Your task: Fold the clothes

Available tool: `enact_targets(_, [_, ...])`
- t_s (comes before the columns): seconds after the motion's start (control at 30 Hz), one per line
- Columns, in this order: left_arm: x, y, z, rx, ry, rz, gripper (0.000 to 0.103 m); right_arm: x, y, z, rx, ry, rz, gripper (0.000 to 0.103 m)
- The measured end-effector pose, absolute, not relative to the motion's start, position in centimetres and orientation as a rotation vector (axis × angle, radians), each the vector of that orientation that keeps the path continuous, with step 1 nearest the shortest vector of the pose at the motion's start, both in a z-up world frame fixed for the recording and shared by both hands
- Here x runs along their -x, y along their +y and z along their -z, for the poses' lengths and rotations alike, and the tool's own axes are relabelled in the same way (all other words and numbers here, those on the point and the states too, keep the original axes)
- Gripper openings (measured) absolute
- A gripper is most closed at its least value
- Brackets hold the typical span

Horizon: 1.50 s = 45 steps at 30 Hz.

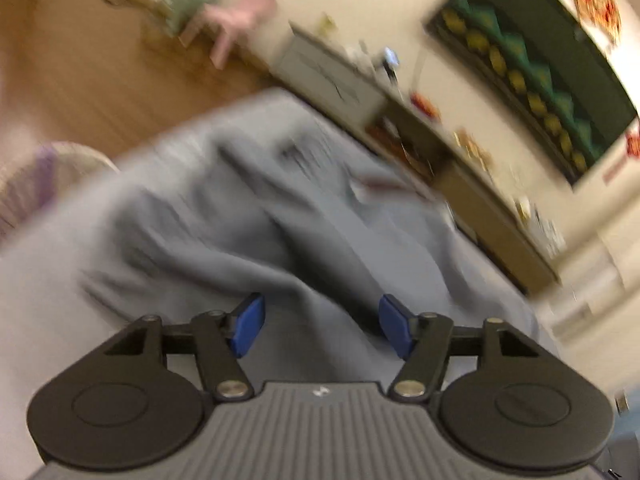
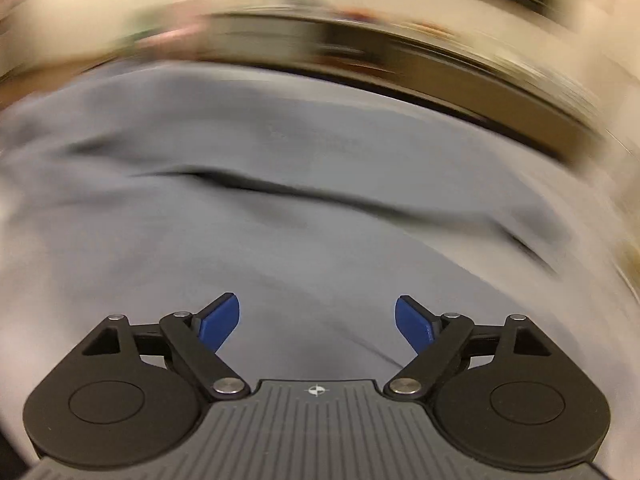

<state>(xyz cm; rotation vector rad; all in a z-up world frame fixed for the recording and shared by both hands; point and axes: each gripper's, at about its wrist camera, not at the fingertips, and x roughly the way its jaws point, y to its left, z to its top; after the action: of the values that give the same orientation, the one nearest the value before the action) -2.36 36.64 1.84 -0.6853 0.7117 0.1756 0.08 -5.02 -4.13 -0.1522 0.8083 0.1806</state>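
A grey garment (image 1: 256, 216) lies crumpled with deep folds on a pale surface in the left wrist view. My left gripper (image 1: 322, 330) is open just above its near part, blue pads spread with nothing between them. In the right wrist view the same grey garment (image 2: 280, 200) spreads wide with a long dark crease across it. My right gripper (image 2: 318, 324) is open over its near edge, holding nothing. Both views are motion-blurred.
A low cabinet and shelf unit (image 1: 420, 132) runs along the far wall under a green board (image 1: 532, 64). A pink chair (image 1: 236, 20) stands on the wooden floor (image 1: 80, 80). A round pale basket-like thing (image 1: 44, 176) sits at the left.
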Motion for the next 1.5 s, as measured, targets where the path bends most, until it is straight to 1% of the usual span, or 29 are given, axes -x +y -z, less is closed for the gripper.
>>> enact_targets(0.13, [0.6, 35.1, -0.9, 0.684, 0.774, -0.199, 0.069, 5.4, -20.7, 3.8, -0.403, 0.705, 0.243, 0.097])
enact_targets(0.2, [0.2, 35.3, -0.2, 0.714, 0.782, -0.244, 0.065, 8.0, -25.0, 4.2, -0.571, 0.659, 0.334, 0.097])
enact_targets(0.27, [-0.1, 35.7, 0.3, 0.759, 0.780, -0.280, 0.058, 9.5, -26.6, 5.0, -0.564, 0.657, 0.408, 0.098])
enact_targets(0.33, [-0.2, 35.7, 0.6, 0.787, 0.769, -0.304, 0.040, 10.2, -27.0, 6.0, -0.533, 0.681, 0.434, 0.099])
enact_targets(0.37, [-0.3, 35.6, 0.6, 0.784, 0.763, -0.311, 0.035, 10.4, -27.1, 6.5, -0.526, 0.695, 0.431, 0.099])
enact_targets(0.4, [-0.3, 35.5, 0.6, 0.774, 0.756, -0.317, 0.027, 10.2, -27.0, 7.0, -0.531, 0.713, 0.409, 0.099])
enact_targets(0.43, [-0.4, 35.3, 0.6, 0.764, 0.750, -0.323, 0.015, 10.5, -27.5, 7.3, -0.529, 0.738, 0.380, 0.099])
enact_targets(0.5, [-0.3, 35.3, 0.7, 0.734, 0.735, -0.332, 0.009, 10.3, -27.6, 8.0, -0.495, 0.777, 0.332, 0.083])
enact_targets(0.57, [0.2, 35.5, 0.0, 0.728, 0.674, -0.316, 0.005, 9.4, -26.7, 8.5, -0.402, 0.785, 0.300, 0.033])
enact_targets(0.6, [1.1, 35.5, -1.0, 0.737, 0.604, -0.278, 0.004, 8.2, -25.9, 8.3, -0.344, 0.796, 0.269, 0.015])
enact_targets(0.67, [3.8, 34.9, -2.9, 0.754, 0.480, -0.186, 0.004, 6.7, -25.2, 7.7, -0.276, 0.747, 0.226, 0.007])
enact_targets(0.77, [8.4, 33.5, -3.8, 0.757, 0.427, -0.071, 0.004, 5.4, -25.2, 3.3, 0.005, 0.537, 0.292, 0.006])
enact_targets(0.8, [9.0, 33.6, -2.8, 0.800, 0.482, -0.073, 0.007, 4.7, -26.2, 2.5, 0.001, 0.528, 0.305, 0.006])
enact_targets(0.87, [9.3, 34.4, 0.2, 0.906, 0.648, -0.132, 0.018, 2.8, -28.5, 3.3, -0.032, 0.598, 0.337, 0.007])
enact_targets(0.97, [10.2, 35.6, 1.2, 0.919, 0.701, -0.272, 0.053, 1.8, -30.4, 5.8, -0.110, 0.690, 0.397, 0.009])
enact_targets(1.0, [10.6, 36.0, 1.1, 0.925, 0.691, -0.306, 0.070, 2.1, -30.6, 6.6, -0.149, 0.708, 0.414, 0.013])
enact_targets(1.03, [10.8, 36.4, 1.1, 0.935, 0.677, -0.340, 0.077, 2.4, -30.6, 6.6, -0.227, 0.715, 0.410, 0.015])
enact_targets(1.07, [10.7, 36.6, 1.4, 0.941, 0.679, -0.364, 0.078, 2.9, -30.2, 6.0, -0.266, 0.679, 0.378, 0.023])
enact_targets(1.1, [10.4, 36.8, 1.7, 0.944, 0.690, -0.384, 0.078, 3.3, -29.2, 5.4, -0.231, 0.640, 0.360, 0.033])
enact_targets(1.13, [10.0, 36.9, 2.0, 0.946, 0.700, -0.403, 0.076, 3.7, -28.1, 4.8, -0.196, 0.602, 0.343, 0.050])
enact_targets(1.17, [9.7, 37.1, 2.3, 0.949, 0.711, -0.423, 0.072, 4.1, -27.1, 4.3, -0.161, 0.563, 0.325, 0.054])
enact_targets(1.2, [9.4, 37.3, 2.6, 0.952, 0.722, -0.442, 0.061, 4.5, -26.0, 3.7, -0.127, 0.526, 0.306, 0.054])
enact_targets(1.23, [9.1, 37.1, 2.6, 0.922, 0.730, -0.457, 0.035, 4.3, -25.2, 3.9, -0.113, 0.537, 0.257, 0.054])
enact_targets(1.27, [8.8, 36.9, 2.5, 0.869, 0.739, -0.483, 0.021, 4.1, -24.5, 4.1, -0.100, 0.549, 0.208, 0.054])
enact_targets(1.3, [9.0, 37.1, 2.5, 0.855, 0.739, -0.517, 0.010, 3.8, -24.0, 4.7, -0.114, 0.584, 0.162, 0.053])
enact_targets(1.37, [9.9, 37.9, 2.6, 0.868, 0.728, -0.585, 0.010, 2.9, -23.5, 6.3, -0.158, 0.703, 0.081, 0.044])
enact_targets(1.4, [10.6, 38.0, 2.3, 0.873, 0.713, -0.605, 0.011, 2.4, -23.4, 7.1, -0.164, 0.755, 0.077, 0.044])
enact_targets(1.47, [12.0, 38.1, 1.3, 0.876, 0.666, -0.629, 0.017, 1.8, -23.5, 7.6, -0.170, 0.803, 0.080, 0.042])
enact_targets(1.5, [12.7, 37.8, 0.3, 0.852, 0.633, -0.642, 0.024, 1.7, -23.6, 7.4, -0.172, 0.802, 0.087, 0.042])
